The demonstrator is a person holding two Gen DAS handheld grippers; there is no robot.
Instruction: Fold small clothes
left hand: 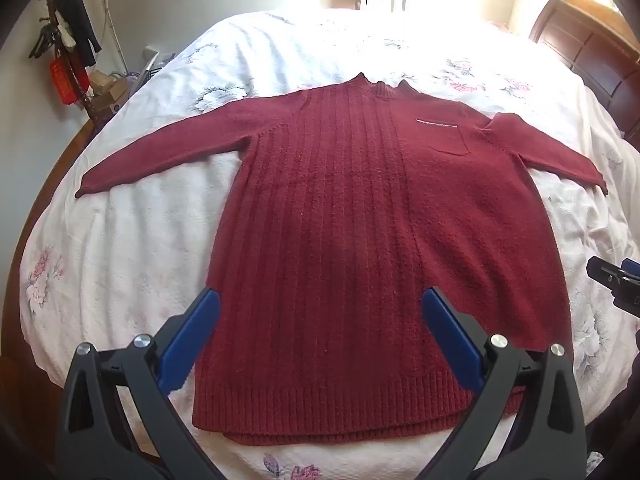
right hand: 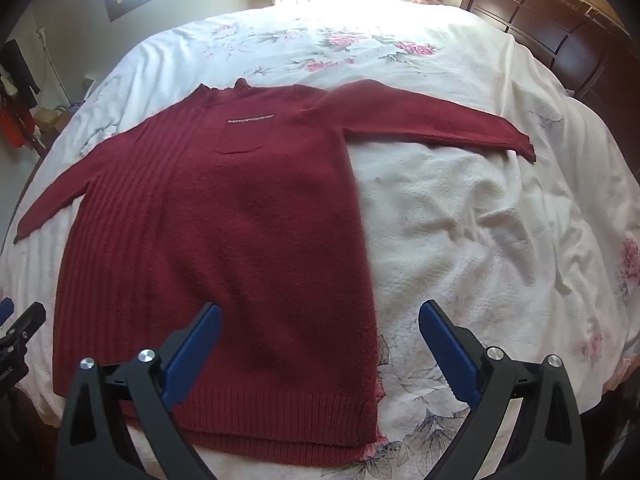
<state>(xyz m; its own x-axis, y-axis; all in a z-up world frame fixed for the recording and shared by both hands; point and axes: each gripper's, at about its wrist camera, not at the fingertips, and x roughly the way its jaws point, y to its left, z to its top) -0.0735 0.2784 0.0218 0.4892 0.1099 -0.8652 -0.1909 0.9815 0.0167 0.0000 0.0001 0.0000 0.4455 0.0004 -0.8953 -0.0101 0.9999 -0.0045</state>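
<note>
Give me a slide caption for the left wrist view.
Open left gripper poised over the hem of a red sweater spread flat, sleeves out, on a floral bed.

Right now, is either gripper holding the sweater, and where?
Nothing is held. The left gripper and the right gripper are both open above the flat red sweater.

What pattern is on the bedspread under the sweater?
The white quilted bedspread has pink and grey flowers, clearest in the right wrist view.

- Left gripper: black angular arms, blue pads on the inner faces.
- Right gripper: same black frame, blue pads.
- Round silver screws sit behind each jaw.
</note>
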